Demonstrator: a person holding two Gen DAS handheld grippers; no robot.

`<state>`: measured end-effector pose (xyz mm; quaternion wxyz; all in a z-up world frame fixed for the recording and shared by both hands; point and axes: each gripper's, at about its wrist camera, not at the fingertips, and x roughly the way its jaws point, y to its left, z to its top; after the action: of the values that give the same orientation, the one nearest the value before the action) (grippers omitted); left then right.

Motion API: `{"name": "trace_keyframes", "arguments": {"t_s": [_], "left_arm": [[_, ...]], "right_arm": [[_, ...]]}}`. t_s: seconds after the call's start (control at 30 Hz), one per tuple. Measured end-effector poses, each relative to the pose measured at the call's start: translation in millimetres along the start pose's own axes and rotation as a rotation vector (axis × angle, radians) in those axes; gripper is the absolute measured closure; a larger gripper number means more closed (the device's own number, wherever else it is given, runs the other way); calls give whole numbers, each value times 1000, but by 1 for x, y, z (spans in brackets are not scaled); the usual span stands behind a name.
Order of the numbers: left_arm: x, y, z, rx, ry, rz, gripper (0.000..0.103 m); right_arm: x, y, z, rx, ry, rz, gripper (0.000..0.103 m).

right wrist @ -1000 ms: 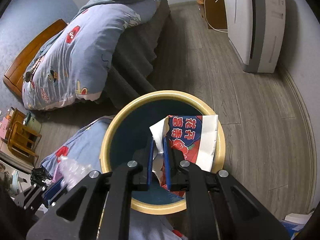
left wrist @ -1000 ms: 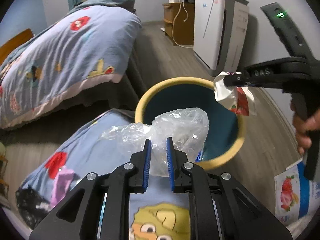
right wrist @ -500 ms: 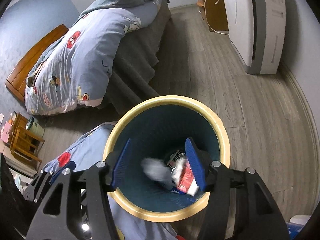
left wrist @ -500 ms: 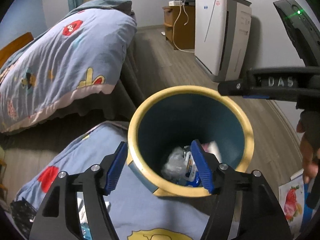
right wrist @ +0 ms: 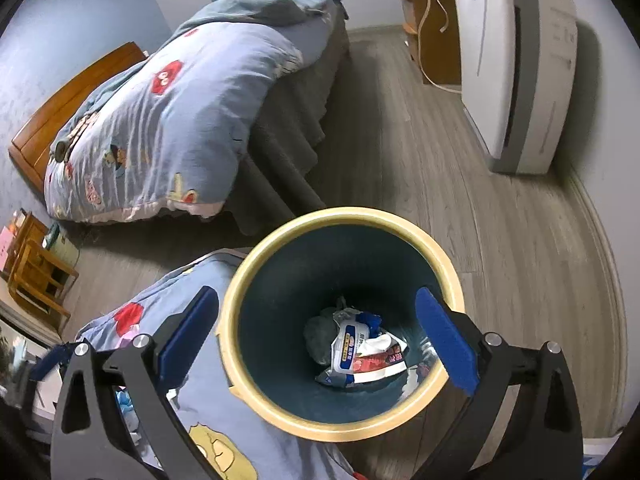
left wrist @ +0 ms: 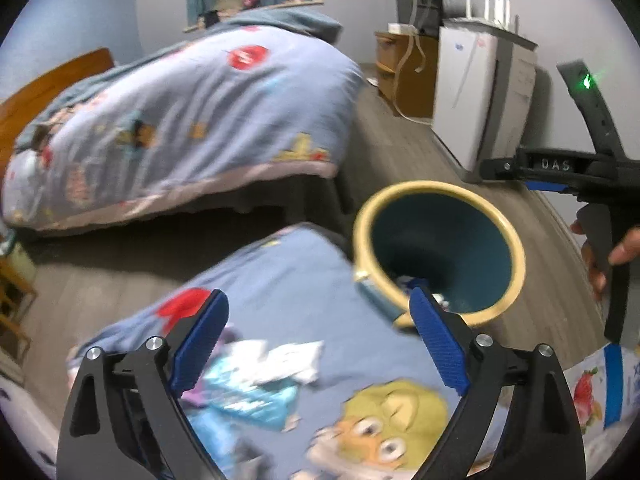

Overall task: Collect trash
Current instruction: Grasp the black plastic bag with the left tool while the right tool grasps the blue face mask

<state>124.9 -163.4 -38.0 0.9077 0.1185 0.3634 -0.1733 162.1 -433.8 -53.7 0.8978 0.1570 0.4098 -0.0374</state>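
Note:
A round bin [right wrist: 344, 216] with a yellow rim and dark teal inside stands on the floor against a blue cartoon blanket. At its bottom lie crumpled wrappers [right wrist: 360, 354] and a clear bag. My right gripper [right wrist: 316, 340] hangs over the bin mouth, jaws still opening wide, nothing between them. My left gripper [left wrist: 320, 344] is left of the bin [left wrist: 436, 190], above the blanket [left wrist: 280, 272], its jaws also opening and empty. Under it lie a blue and white wrapper [left wrist: 256, 384] and other scraps. The right gripper [left wrist: 560, 168] shows at the right edge of the left wrist view.
A bed with a blue quilt [right wrist: 160, 128] and dark skirt fills the left. A white appliance [right wrist: 516, 64] and a wooden cabinet [right wrist: 432, 32] stand by the right wall. A strawberry-print packet [left wrist: 600, 388] lies right of the blanket. Small wooden furniture [right wrist: 36, 276] sits at far left.
Both grippers opened and dropped their loads, the clear bag and the red wrapper, into the bin. The left gripper then swung left, away from the bin and over the blanket.

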Motion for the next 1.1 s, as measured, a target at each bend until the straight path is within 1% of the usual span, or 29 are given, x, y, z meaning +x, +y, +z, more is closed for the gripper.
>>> {"name": "trace_keyframes", "arguments": {"t_s": [0.1,0.2,0.27,0.37,0.47,0.53,0.57,0.67,0.77,0.87,0.97,1.1], "left_arm": [[-38,42,-8,-22,-23,60,10],[-69,76,-21,-46,-37,123,9],[-82,95,-29,-68,-42,155,8],[-93,126,-45,-128,-39,182,8],[-89,149,-64,-186,-18,207,8],[-81,164,-75,-223,16,214,8],[-77,172,-81,-254,39,214,8],[-70,188,-88,-306,60,211,8],[-62,195,-92,-321,79,205,8],[-51,198,-96,-307,105,197,8],[-42,200,-100,-298,136,186,8],[-37,207,-103,-316,152,180,8]], "right_arm": [[-11,24,-3,-35,-15,20,6],[-20,54,-9,-67,-9,52,6],[-25,73,-14,-84,-6,76,6],[-29,103,-26,-108,9,96,6],[-25,130,-42,-124,48,129,6],[-20,146,-55,-143,79,146,6],[-17,152,-60,-152,92,148,6],[-2,170,-74,-206,138,132,6],[14,184,-83,-267,165,100,6],[26,195,-96,-327,186,86,6],[37,208,-109,-379,224,106,6],[52,232,-132,-453,276,141,6]]}}
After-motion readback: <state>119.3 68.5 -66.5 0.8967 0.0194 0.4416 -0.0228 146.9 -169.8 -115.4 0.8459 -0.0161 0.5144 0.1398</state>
